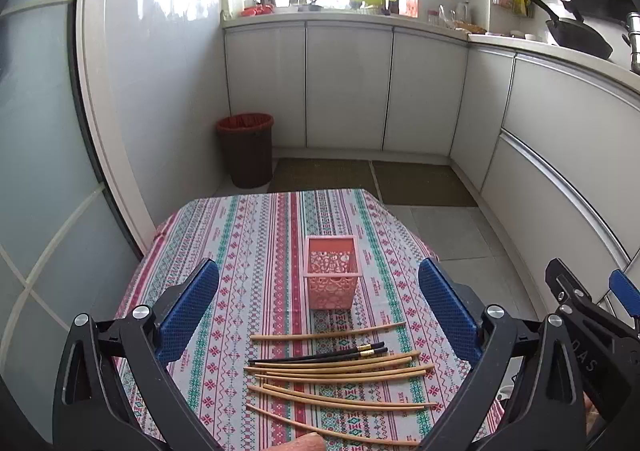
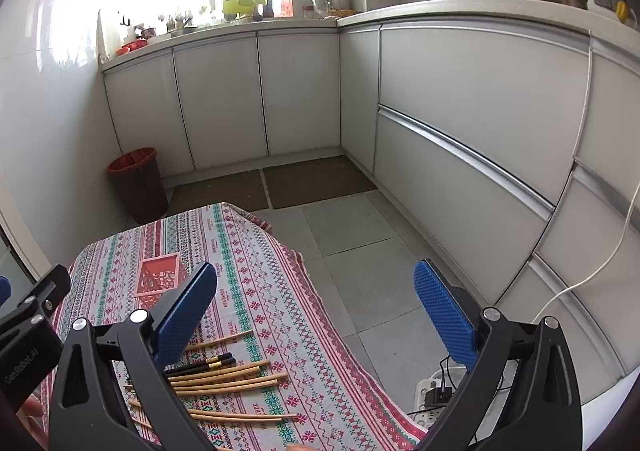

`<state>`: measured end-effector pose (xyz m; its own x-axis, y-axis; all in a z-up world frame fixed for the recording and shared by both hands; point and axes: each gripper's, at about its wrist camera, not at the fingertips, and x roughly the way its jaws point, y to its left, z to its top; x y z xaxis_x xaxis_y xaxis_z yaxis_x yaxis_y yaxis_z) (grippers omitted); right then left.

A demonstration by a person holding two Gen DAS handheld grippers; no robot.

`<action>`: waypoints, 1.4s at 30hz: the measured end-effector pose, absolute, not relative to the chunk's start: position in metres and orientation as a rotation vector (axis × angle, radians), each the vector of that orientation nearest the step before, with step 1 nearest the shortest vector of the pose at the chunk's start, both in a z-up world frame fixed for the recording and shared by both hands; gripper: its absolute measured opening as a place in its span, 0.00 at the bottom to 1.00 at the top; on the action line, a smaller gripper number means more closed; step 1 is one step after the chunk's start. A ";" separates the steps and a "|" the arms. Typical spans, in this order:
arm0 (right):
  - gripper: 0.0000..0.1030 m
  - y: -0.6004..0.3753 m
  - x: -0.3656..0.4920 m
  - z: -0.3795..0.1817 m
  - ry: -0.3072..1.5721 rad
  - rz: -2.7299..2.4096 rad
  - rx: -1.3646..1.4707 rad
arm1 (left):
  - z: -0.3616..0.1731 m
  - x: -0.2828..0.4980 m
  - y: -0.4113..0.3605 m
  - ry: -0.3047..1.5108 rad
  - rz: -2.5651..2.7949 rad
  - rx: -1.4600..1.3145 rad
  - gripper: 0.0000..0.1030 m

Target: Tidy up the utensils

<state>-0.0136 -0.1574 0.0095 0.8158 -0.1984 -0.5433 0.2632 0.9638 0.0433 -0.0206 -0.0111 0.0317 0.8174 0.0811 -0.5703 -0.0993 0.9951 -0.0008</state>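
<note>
The left gripper point(image 1: 319, 305) is held above the near part of the table, its blue pads spread wide with nothing between them — the pink holder point(image 1: 331, 272) and the chopsticks point(image 1: 340, 371) are framed in the gap. The right gripper point(image 2: 316, 307) is likewise spread wide and empty, held over the table's right edge point(image 2: 320, 303), half above the grey floor tiles point(image 2: 360, 251). Bare striped cloth point(image 1: 248, 251) is seen around the holder, which stands upright mid-table. Just in front of it, bamboo sticks and one dark gold-banded pair point(image 1: 320, 355) are laid crosswise, loosely parallel, some touching.
</note>
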 end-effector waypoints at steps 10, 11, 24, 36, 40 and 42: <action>0.93 -0.172 -0.003 0.000 0.659 -0.171 0.241 | 0.009 0.000 -0.018 0.709 -0.010 -0.027 0.93; 0.93 -0.176 -0.002 -0.002 0.672 -0.155 0.275 | 0.005 0.003 -0.019 0.724 -0.034 -0.031 0.93; 0.93 -0.253 0.021 -0.053 0.869 0.086 0.919 | -0.084 0.045 -0.091 1.157 -0.550 0.140 0.93; 0.93 -0.276 0.042 -0.143 1.109 0.170 1.401 | -0.154 0.140 -0.135 1.378 -0.502 0.511 0.52; 0.93 -0.278 0.045 -0.151 1.147 0.159 1.427 | -0.181 0.156 -0.137 1.424 -0.490 0.598 0.39; 0.93 -0.278 0.047 -0.154 1.162 0.155 1.435 | -0.188 0.160 -0.137 1.434 -0.487 0.620 0.37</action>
<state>0.0468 -0.2783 -0.1537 0.4880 0.7013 -0.5197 0.5406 0.2247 0.8108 0.1598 -0.1369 -0.1881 0.0874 0.0572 -0.9945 0.6508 0.7526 0.1005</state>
